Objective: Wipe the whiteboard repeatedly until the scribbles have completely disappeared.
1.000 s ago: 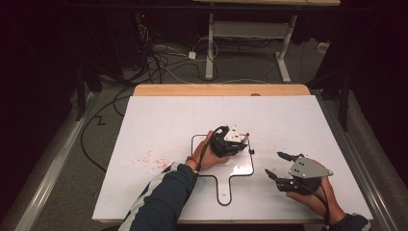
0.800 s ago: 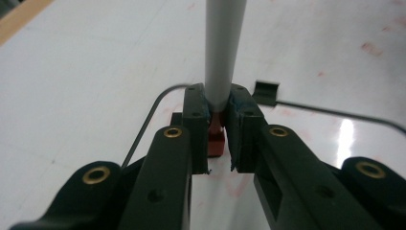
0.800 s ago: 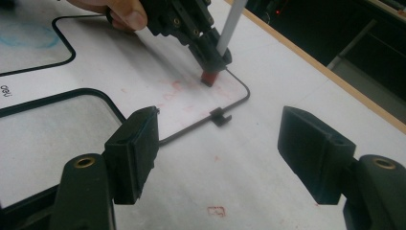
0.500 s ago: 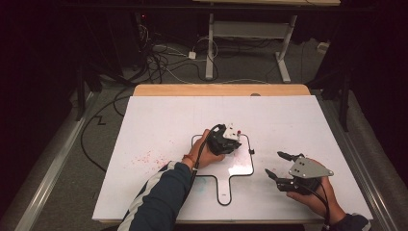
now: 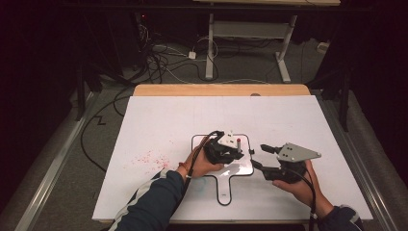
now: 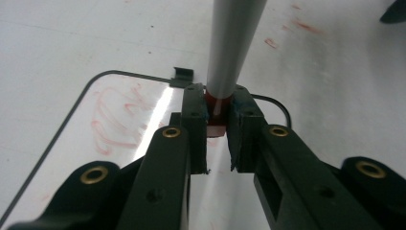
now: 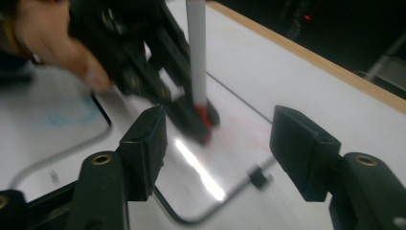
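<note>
Holding a red marker (image 6: 233, 43) upright, my left tongs (image 5: 231, 153) pinch it at its red lower end, right over the small handled whiteboard (image 5: 244, 168) that lies near the middle of the front half of the white surface (image 5: 159, 120). In the left gripper view the pads clamp the red collar while the grey barrel rises straight up out of the frame. Faint red scribbles (image 6: 112, 127) show on the board's glossy face.

Compared with a second ago, the left hand has carried the marker a little toward the right side of the board, and my right tongs (image 5: 257, 156) have come in from the right edge of the surface, now just beside the board's right rim. Their jaws have just been closing somewhat, yet they remain spread with nothing between them; in the right gripper view the marker stands beyond the gap, not inside it.

I judge that the two grippers are converging for a handover or for pulling something off the marker's end, likely a cap, though I cannot tell which from here. The small black clip (image 7: 259, 177) on the board's edge lies below my right jaws, untouched.
</note>
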Demonstrator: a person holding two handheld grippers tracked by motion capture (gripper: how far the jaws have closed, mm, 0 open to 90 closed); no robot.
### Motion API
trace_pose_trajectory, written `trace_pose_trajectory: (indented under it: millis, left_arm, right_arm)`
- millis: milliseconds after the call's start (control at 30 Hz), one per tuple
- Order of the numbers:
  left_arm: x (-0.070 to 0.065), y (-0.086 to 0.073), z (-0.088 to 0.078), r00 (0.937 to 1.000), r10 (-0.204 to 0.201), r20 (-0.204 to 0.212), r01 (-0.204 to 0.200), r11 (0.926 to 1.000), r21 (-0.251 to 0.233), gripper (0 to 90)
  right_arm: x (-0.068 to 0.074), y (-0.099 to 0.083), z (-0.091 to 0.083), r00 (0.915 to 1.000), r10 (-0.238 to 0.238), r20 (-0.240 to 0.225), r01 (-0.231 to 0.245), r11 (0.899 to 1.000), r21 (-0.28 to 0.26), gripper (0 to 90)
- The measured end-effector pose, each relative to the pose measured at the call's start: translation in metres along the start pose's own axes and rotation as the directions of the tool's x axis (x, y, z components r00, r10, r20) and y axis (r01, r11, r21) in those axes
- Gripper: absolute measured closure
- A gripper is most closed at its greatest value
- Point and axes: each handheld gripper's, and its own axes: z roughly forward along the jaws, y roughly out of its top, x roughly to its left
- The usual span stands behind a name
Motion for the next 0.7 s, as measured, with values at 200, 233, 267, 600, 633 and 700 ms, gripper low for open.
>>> trace_pose_trajectory:
  millis: [200, 233, 267, 600, 633, 700]
  left_arm:
    - [-0.011, -0.003, -0.005, 0.9999, 0.007, 0.013, -0.007, 0.9999, 0.014, 77.3]
    - [-0.012, -0.004, -0.006, 0.9999, 0.004, 0.011, -0.004, 0.9999, 0.014, 77.3]
    - [-0.013, -0.005, -0.007, 0.9999, -0.001, 0.013, 0.001, 0.9999, 0.013, 77.3]
    - [-0.016, -0.022, -0.008, 0.9982, -0.027, -0.054, 0.028, 0.9994, 0.021, 68.4]
    - [-0.016, -0.024, -0.009, 0.9957, -0.031, -0.088, 0.034, 0.9992, 0.024, 61.4]
    - [-0.018, -0.029, -0.014, 0.9917, -0.038, -0.123, 0.04, 0.9991, 0.012, 53.6]
  right_arm:
    - [0.005, 0.024, 0.031, 0.9936, 0.029, -0.109, -0.028, 1.0, 0.013, 51.0]
    - [0.005, 0.024, 0.031, 0.9936, 0.029, -0.109, -0.028, 1.0, 0.013, 51.0]
    - [0.006, 0.025, 0.035, 0.9922, 0.03, -0.121, -0.027, 0.999, 0.027, 53.7]
    - [0.012, 0.026, 0.062, 0.9852, -0.006, -0.171, 0.018, 0.997, 0.069, 81.2]
    - [0.01, 0.026, 0.062, 0.985, 0.004, -0.173, 0.007, 0.998, 0.063, 81.2]
    - [0.006, 0.024, 0.062, 0.9852, 0.006, -0.171, 0.004, 0.998, 0.061, 81.2]
